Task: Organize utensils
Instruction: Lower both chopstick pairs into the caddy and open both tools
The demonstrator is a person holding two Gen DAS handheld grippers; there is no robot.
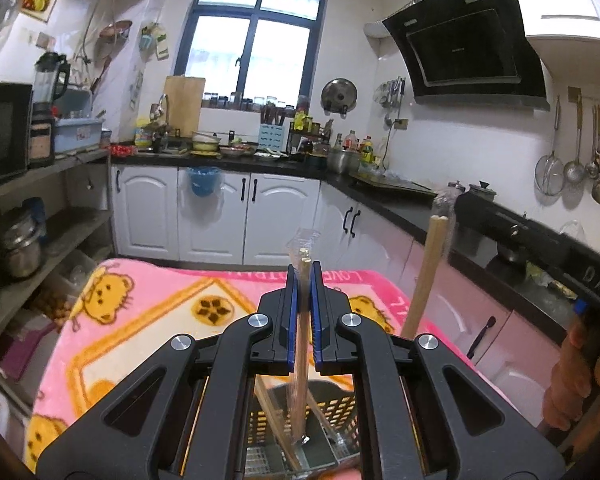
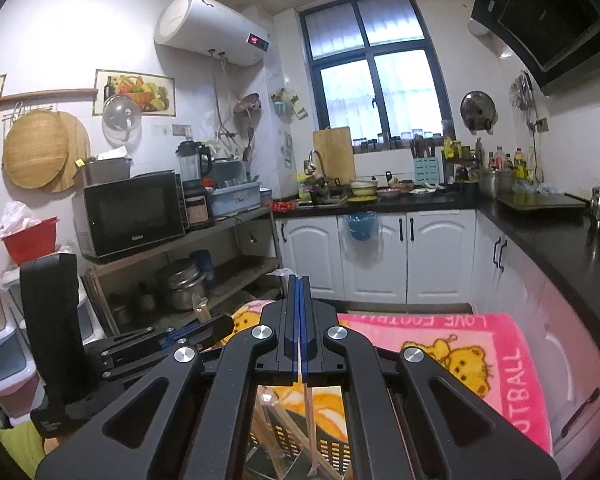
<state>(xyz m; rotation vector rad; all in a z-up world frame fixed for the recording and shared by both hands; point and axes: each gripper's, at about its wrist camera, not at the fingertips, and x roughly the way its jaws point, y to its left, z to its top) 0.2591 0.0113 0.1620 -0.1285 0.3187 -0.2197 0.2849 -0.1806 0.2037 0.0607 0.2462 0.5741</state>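
My left gripper is shut on a pair of wooden chopsticks in a clear plastic sleeve, held upright with the lower end down in a black perforated utensil basket. More wrapped chopsticks lean inside the basket. A second wrapped pair stands upright at the right. My right gripper is shut on a thin wrapped chopstick pair that hangs down into the same basket. The left gripper also shows in the right wrist view.
A pink cartoon-bear blanket covers the table under the basket. A black counter and white cabinets run behind and to the right. A shelf with a microwave and pots stands at the left.
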